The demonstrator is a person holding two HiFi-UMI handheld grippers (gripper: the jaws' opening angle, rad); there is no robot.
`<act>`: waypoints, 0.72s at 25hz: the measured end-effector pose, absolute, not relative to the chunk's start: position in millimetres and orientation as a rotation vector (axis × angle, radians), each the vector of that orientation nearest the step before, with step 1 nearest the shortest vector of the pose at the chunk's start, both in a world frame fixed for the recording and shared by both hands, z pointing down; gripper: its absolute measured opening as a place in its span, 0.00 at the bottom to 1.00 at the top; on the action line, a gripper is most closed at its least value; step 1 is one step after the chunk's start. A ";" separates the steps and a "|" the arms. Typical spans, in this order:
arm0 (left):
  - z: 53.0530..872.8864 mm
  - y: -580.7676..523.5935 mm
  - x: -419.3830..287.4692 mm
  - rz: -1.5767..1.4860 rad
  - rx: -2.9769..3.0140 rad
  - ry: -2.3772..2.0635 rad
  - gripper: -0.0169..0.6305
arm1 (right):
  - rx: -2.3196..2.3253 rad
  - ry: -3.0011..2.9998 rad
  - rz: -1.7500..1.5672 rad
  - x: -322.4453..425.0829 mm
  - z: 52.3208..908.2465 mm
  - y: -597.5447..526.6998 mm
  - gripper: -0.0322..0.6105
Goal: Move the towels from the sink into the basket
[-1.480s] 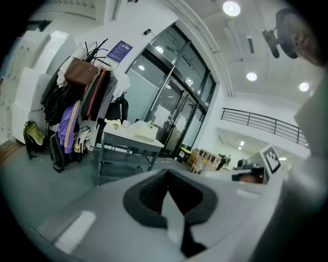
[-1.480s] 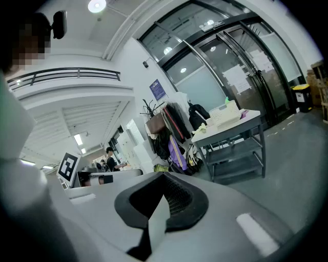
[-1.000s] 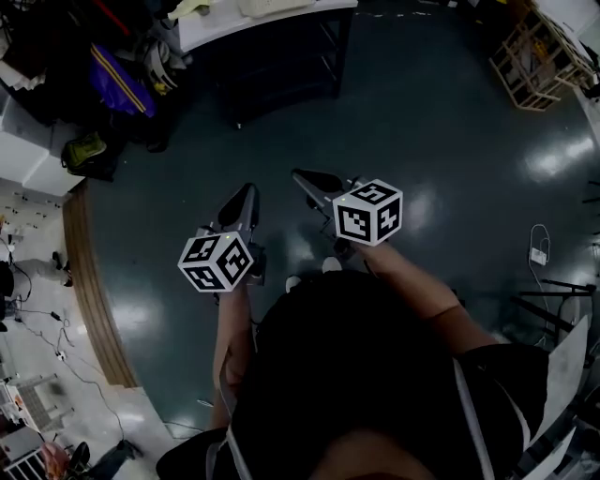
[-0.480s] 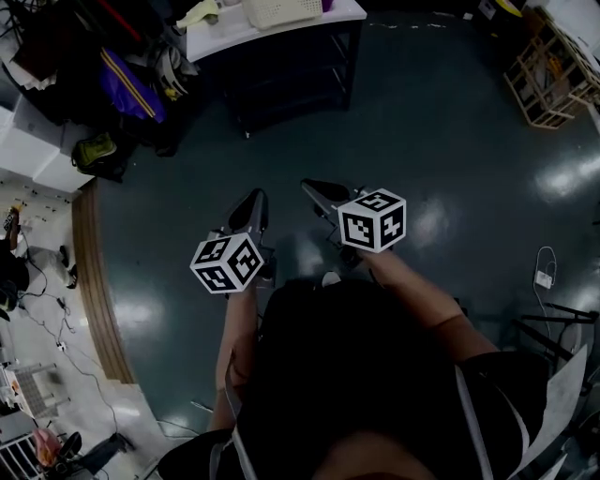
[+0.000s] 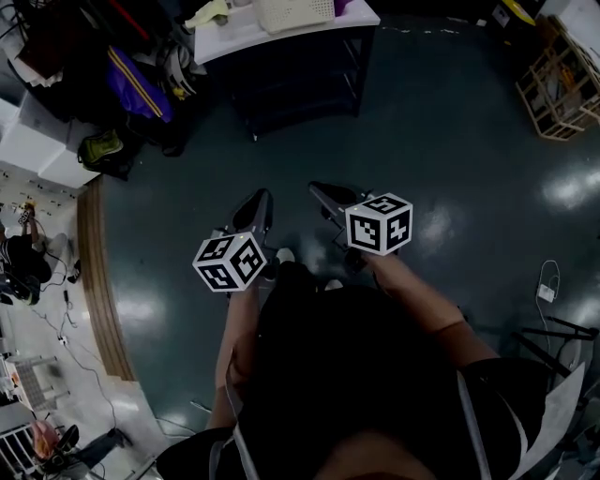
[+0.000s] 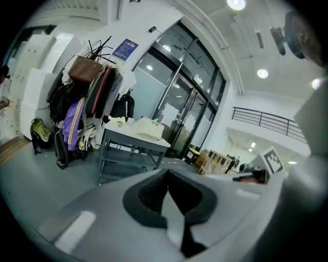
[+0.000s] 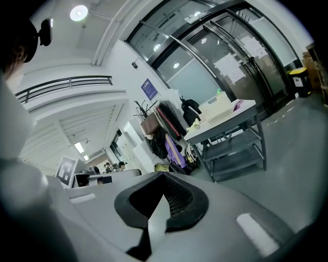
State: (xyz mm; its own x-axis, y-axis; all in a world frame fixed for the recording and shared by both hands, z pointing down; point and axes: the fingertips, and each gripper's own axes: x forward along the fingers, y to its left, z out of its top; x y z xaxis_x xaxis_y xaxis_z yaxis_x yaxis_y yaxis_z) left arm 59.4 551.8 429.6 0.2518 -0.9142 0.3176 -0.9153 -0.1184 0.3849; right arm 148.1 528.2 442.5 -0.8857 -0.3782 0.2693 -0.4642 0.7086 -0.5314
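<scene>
Glossy dark floor (image 5: 450, 141) fills the head view, where the left gripper (image 5: 255, 208) and right gripper (image 5: 323, 194) point toward a white-topped table (image 5: 234, 37) with dark shelves. Each gripper view shows its 2 black-padded jaws pressed together on nothing. A white basket (image 5: 295, 11), contents unclear, sits on the tabletop beside a pale yellow cloth (image 5: 208, 14). Only the gripper views show glass doors (image 6: 179, 112) behind. Bags (image 5: 131, 80) hang beside the table.

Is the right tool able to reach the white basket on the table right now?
Probably not yet. The right tool is shut and far from the white basket on the table, with bare floor between them. Nothing blocks the way.
</scene>
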 end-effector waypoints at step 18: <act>431.4 446.5 -29.1 0.036 2.072 -1.506 0.03 | 0.800 -2.734 0.895 59.1 437.9 430.2 0.05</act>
State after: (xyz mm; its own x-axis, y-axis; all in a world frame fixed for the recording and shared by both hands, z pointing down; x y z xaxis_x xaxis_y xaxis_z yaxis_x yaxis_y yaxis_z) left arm -29.1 446.5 431.4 0.3648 -0.8654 0.3434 -0.8810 -0.2016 0.4280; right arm 59.1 430.2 437.9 -0.8452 -0.4414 0.3013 -0.5341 0.6788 -0.5039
